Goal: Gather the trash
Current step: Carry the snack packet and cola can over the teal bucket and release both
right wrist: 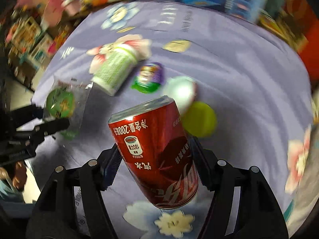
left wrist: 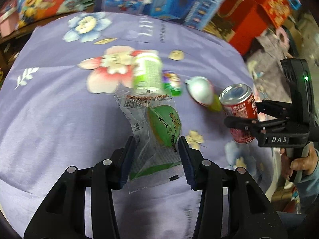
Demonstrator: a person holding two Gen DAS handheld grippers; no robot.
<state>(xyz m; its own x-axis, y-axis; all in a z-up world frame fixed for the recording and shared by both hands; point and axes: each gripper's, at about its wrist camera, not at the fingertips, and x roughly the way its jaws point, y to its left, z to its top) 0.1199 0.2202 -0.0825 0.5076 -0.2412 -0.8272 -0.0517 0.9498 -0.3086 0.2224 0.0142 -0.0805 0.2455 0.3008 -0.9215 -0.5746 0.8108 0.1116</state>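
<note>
both pinching: left gripper a clear wrapper (green disc inside), right gripper a red can.

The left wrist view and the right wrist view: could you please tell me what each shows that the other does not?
Only the left wrist view shows the right gripper from outside. Only the right wrist view shows the left gripper from outside. Both show the red can in the right gripper, the green snack packet in the left, and the purple floral cloth.
</note>
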